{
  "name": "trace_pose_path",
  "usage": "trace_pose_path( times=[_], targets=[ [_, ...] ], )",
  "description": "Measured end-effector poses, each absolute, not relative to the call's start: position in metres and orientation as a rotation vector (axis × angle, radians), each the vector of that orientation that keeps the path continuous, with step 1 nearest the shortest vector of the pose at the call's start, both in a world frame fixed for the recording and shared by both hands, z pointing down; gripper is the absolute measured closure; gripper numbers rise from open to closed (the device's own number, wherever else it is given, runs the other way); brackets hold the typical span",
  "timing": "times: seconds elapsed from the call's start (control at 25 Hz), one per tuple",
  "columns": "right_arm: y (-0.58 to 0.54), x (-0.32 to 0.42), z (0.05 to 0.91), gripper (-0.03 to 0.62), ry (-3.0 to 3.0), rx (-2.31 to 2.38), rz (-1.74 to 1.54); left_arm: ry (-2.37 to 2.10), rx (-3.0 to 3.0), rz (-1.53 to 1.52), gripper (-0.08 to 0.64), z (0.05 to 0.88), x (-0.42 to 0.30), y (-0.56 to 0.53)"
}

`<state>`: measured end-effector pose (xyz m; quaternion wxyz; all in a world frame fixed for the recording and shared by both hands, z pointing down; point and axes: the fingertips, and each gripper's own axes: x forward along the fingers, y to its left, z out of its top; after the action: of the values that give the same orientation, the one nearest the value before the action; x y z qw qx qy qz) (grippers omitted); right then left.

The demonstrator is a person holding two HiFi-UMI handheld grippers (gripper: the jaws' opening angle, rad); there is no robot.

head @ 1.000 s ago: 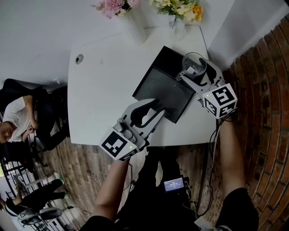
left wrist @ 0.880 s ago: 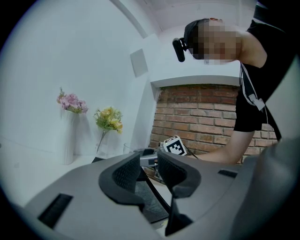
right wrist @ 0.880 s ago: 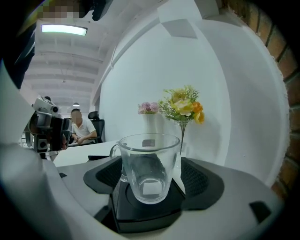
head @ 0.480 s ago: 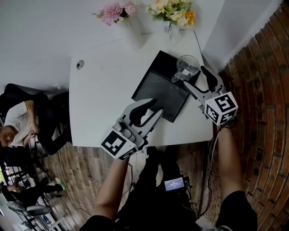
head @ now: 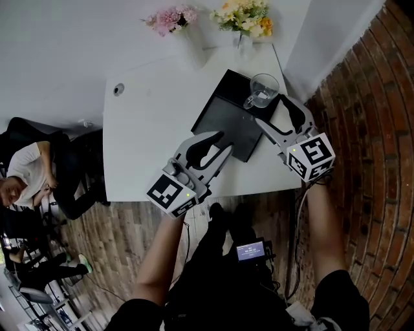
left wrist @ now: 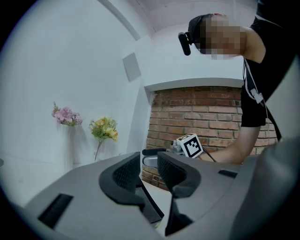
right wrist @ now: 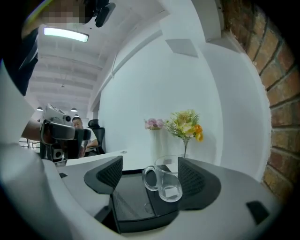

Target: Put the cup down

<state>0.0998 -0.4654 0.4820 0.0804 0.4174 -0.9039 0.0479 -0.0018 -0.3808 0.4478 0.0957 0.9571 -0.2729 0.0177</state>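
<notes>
A clear glass cup (head: 262,90) with a handle stands upright on the far corner of a black tray (head: 223,119). My right gripper (head: 270,110) is open just short of it. In the right gripper view the cup (right wrist: 164,185) sits between the wide-spread jaws, closer to the right one, with a gap on the handle side. My left gripper (head: 220,143) hovers over the tray's near edge. Its jaws stand a narrow gap apart and hold nothing (left wrist: 149,164).
The tray lies on a white table (head: 149,116) with a round cable hole (head: 118,89). Two vases of flowers, pink (head: 173,16) and yellow (head: 246,14), stand at the far edge. A brick wall (head: 369,97) runs along the right. A person (head: 19,174) sits to the left.
One second ago the right gripper had the cup by its handle side. Its jaws have since spread and it has drawn back a little, leaving the cup standing on the tray. The left gripper stayed put.
</notes>
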Motion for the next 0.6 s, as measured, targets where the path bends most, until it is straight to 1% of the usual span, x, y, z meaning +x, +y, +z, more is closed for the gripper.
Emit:
trace_pose_path(
  times=[0.16,0.24,0.6],
  targets=[
    [-0.446,0.081,0.459,0.22,-2.742,1.229,0.116,-0.824,2.84,0.085,0.453,0.439,-0.005,-0.375],
    [-0.437,0.071,0.448,0.239,-2.755,1.233,0.106,-0.829,2.841,0.075,0.453,0.432,-0.009,-0.371],
    [-0.395,0.041,0.414,0.272,-2.785,1.215,0.089,-0.846,2.861,0.018,0.453,0.405,-0.029,-0.352]
  ],
)
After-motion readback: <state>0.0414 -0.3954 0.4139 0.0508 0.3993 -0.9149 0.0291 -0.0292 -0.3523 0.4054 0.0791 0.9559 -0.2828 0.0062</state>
